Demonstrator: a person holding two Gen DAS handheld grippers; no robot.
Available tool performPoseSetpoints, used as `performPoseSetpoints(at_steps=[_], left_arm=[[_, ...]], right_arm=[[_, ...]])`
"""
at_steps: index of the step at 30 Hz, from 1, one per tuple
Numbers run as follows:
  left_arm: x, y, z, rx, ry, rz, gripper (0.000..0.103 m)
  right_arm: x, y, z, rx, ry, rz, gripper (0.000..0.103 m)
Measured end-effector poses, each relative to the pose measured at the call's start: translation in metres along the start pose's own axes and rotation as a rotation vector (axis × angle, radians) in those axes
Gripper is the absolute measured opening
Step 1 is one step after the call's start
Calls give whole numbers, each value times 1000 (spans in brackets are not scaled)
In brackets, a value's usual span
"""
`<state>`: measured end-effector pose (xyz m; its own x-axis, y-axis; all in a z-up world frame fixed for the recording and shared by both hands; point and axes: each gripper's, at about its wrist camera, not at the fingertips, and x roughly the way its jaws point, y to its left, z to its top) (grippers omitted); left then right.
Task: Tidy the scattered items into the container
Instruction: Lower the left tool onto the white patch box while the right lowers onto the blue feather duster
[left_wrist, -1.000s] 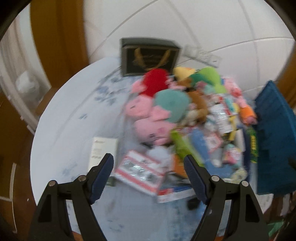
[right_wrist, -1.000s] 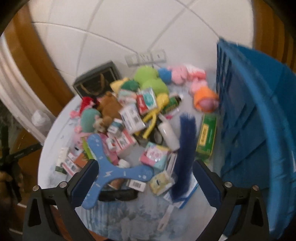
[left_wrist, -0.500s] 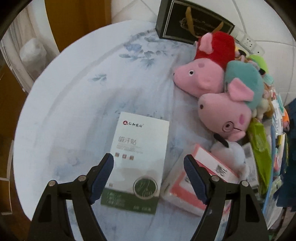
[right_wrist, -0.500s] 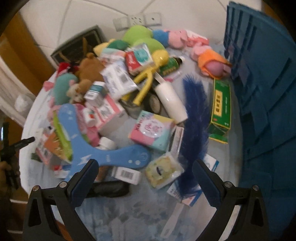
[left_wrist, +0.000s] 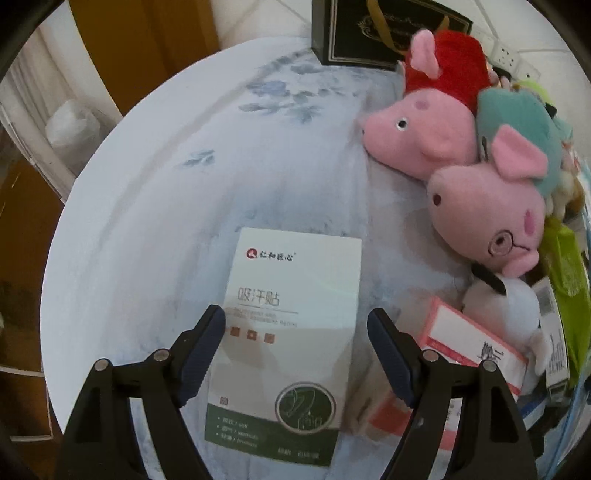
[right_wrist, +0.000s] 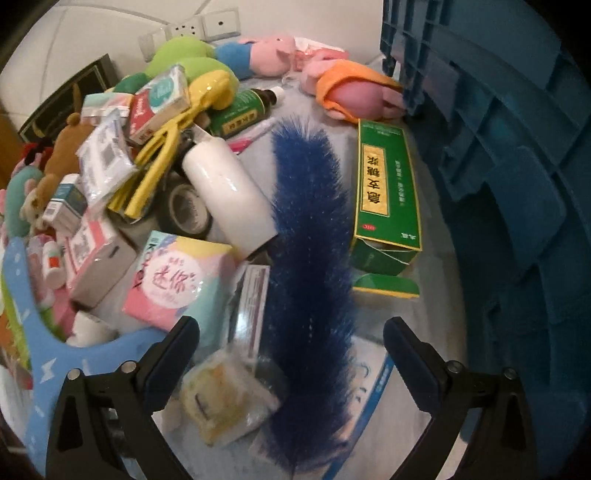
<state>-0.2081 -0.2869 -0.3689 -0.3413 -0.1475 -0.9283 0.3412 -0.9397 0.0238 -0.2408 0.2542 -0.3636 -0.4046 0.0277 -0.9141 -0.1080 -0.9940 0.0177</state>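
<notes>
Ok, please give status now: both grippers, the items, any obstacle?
Left gripper open over white-green box. Right gripper open over blue feather. Nothing held. Blue crate alongside; clutter crowds feather.

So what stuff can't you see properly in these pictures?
- Blue crate, right wrist view: its inside and top are cut off by the picture edge.
- Pink-and-white box, left wrist view: partly hidden behind the left gripper.
- Blue feathery brush, right wrist view: its lower end runs off the bottom edge.
- Black gift box, left wrist view: top cut off; gold writing too small to read.
</notes>
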Motion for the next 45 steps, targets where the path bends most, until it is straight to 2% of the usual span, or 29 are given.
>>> performPoseSetpoints(at_steps=[3, 5, 11, 16, 19, 21, 25, 30, 33, 35, 37, 38, 39, 40, 45], left_arm=[[-1, 4, 1, -7, -6, 4, 79], [5, 6, 0, -6, 21, 26, 79], [21, 9, -7, -25, 60, 3, 79], [29, 17, -11, -97, 84, -26, 82], [30, 18, -12, -111, 73, -22, 84], [31, 16, -12, -111, 70, -22, 87], [34, 14, -12, -115, 76, -5, 94], [38, 17, -13, -132, 75, 5, 103], [39, 18, -14, -132, 66, 6, 103], [38, 18, -14, -129, 60, 6, 103], [38, 18, -15, -124, 62, 5, 103], [38, 18, -15, -119, 61, 6, 102], [36, 18, -15, -115, 57, 4, 95], [33, 16, -14, -101, 45, -1, 79], [24, 6, -14, -29, 49, -6, 77]], right_arm=[[6, 1, 4, -1, 4, 5, 102], [10, 4, 6, -6, 7, 6, 102], [22, 1, 7, 13, 22, 3, 102], [31, -11, 6, 55, 30, -15, 100], [28, -15, 6, 83, 15, -10, 99], [24, -15, 6, 79, -4, -29, 94], [24, -21, 6, 111, -5, -58, 64], [42, -20, 9, 95, 31, -20, 55], [50, -17, 10, 93, 44, -8, 45], [55, -16, 12, 93, 55, -6, 34], [57, -14, 13, 82, 54, -1, 32], [58, -13, 14, 78, 55, 4, 20], [57, -13, 14, 82, 56, 15, 16], [55, -13, 15, 85, 52, 16, 16], [41, -12, 16, 80, 26, 21, 13]])
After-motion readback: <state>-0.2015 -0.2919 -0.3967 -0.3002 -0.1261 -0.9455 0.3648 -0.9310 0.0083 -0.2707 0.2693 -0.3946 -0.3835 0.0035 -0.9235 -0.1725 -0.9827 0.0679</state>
